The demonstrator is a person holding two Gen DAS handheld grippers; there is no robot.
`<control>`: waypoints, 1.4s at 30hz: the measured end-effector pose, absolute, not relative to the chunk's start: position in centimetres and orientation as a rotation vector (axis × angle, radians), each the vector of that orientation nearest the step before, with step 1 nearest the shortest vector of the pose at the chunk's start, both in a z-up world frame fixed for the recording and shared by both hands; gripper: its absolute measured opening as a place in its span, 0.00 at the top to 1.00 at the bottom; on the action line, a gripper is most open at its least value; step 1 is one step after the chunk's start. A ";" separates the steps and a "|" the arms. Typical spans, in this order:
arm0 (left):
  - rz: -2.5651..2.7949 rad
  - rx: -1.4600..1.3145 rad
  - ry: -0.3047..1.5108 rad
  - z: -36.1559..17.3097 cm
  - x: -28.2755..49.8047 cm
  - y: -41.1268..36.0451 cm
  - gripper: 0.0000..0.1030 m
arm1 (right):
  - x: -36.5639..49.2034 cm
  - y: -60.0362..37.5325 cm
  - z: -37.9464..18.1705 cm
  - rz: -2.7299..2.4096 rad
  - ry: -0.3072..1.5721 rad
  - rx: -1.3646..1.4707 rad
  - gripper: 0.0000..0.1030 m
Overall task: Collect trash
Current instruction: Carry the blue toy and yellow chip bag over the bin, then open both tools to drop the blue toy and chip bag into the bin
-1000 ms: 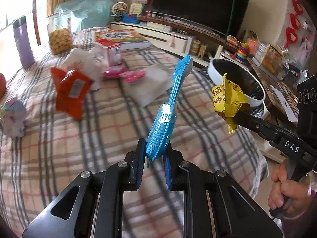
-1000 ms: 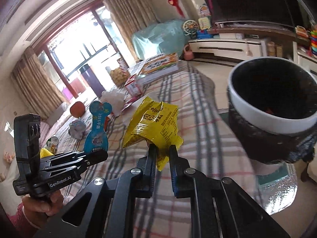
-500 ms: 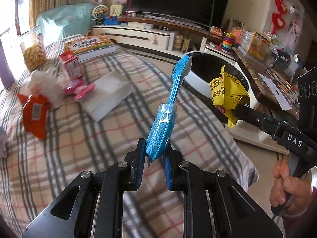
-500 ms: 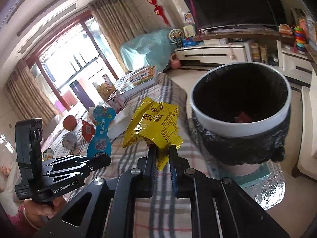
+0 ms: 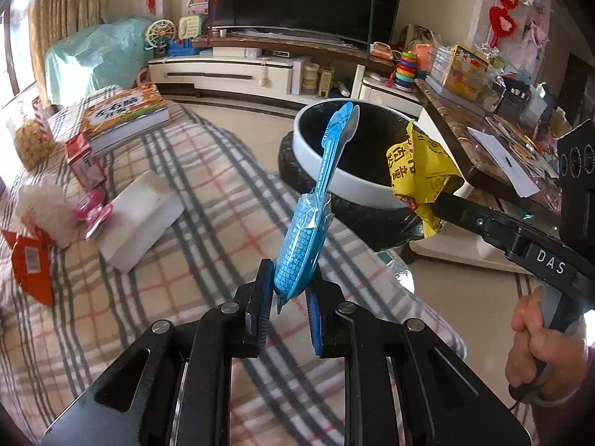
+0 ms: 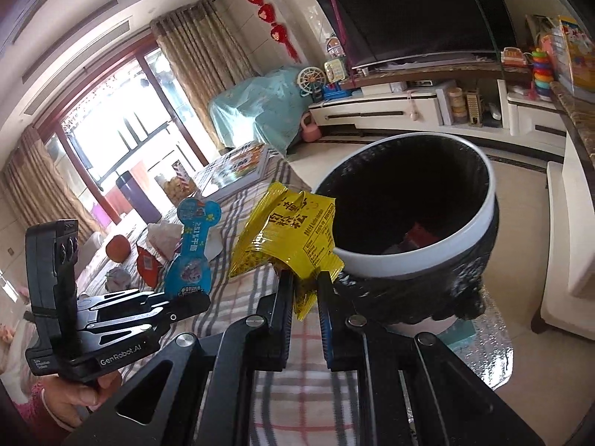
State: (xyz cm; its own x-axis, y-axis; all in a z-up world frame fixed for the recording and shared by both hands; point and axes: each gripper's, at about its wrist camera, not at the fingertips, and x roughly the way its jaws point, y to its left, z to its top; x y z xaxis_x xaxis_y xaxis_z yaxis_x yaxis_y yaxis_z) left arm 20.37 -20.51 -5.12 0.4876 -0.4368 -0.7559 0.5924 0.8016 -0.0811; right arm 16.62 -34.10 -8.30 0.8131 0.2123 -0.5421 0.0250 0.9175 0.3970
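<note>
Two claws each carried a piece of trash near the bin. The left claw (image 5: pixel 288 310) was clamped on the lower end of a blue bone-shaped wrapper (image 5: pixel 303 238), which stood upright out of its jaws, its top overlapping the white-rimmed trash bin (image 5: pixel 357 182) in the left wrist view. The right claw (image 6: pixel 304 297) pinched the bottom corner of a crumpled yellow snack packet (image 6: pixel 290 239), held just beside the bin's rim (image 6: pixel 409 260), over the edge of the plaid-covered bed (image 5: pixel 186 260). An orange wrapper (image 5: pixel 31 264), a white pad (image 5: pixel 139 219) and a book (image 5: pixel 124 117) lay farther back on the bed, well apart from both claws.
</note>
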 end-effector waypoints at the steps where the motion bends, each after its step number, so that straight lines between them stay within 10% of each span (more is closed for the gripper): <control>1: -0.634 0.204 0.856 -5.1 20.4 -20.7 0.85 | 16.6 -34.4 -8.3 0.099 0.616 0.405 0.88; 42: -0.706 0.373 0.910 -4.5 27.0 -34.1 0.84 | 23.2 -43.4 -7.6 -0.041 0.705 0.379 0.83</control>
State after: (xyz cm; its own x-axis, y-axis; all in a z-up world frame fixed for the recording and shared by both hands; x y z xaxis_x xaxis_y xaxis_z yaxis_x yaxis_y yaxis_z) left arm 27.05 -34.11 -4.52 0.4141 -0.3957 -0.8197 0.6959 0.7182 0.0048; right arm 23.16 -43.39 -7.59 0.7639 0.0896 -0.6390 0.1633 0.9312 0.3258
